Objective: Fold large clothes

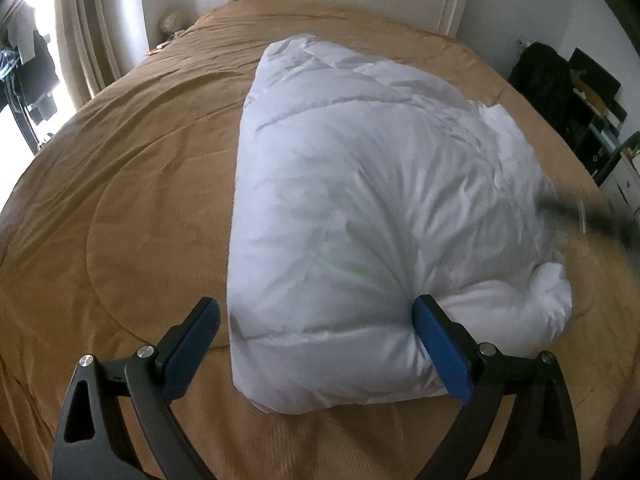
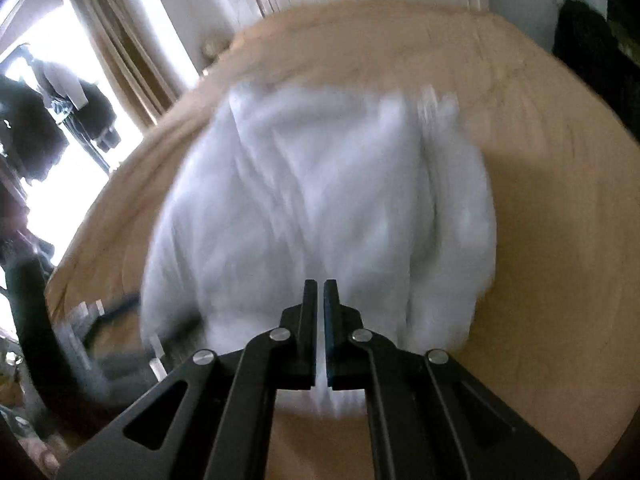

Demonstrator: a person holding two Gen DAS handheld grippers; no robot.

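Tan bedspread (image 1: 120,184) covered a wide bed that filled most of both views, its cloth lightly wrinkled with a curved stitched seam. White headboard rails (image 1: 452,4) stood at the far end against a pale wall. Curtains (image 1: 86,36) hung at the far left beside a bright window, with dark clothes (image 1: 32,72) hanging there. Dark shelving with clutter (image 1: 592,92) stood off the bed's right side.

Right wrist view was heavily motion-blurred; edges of the white bundle were smeared and its folds could not be read there. A dark blurred streak (image 1: 580,216) crossed the right edge of the left wrist view; it could not be identified. Grey shapes at the lower left of the right wrist view were likewise too blurred to name.

White garment (image 1: 360,184) lay bunched in a thick, puffy heap on the bedspread, right of centre, its near end towards the cameras.

Left gripper (image 1: 316,320) stood spread wide, straddling the near end of the garment; its right blue pad (image 1: 440,348) pressed into the cloth, the left pad (image 1: 196,344) sat just beside the bundle's edge.

Right gripper (image 2: 319,292) was closed, fingers almost together, over the near end of the garment (image 2: 320,184); whether cloth was pinched between them could not be told.
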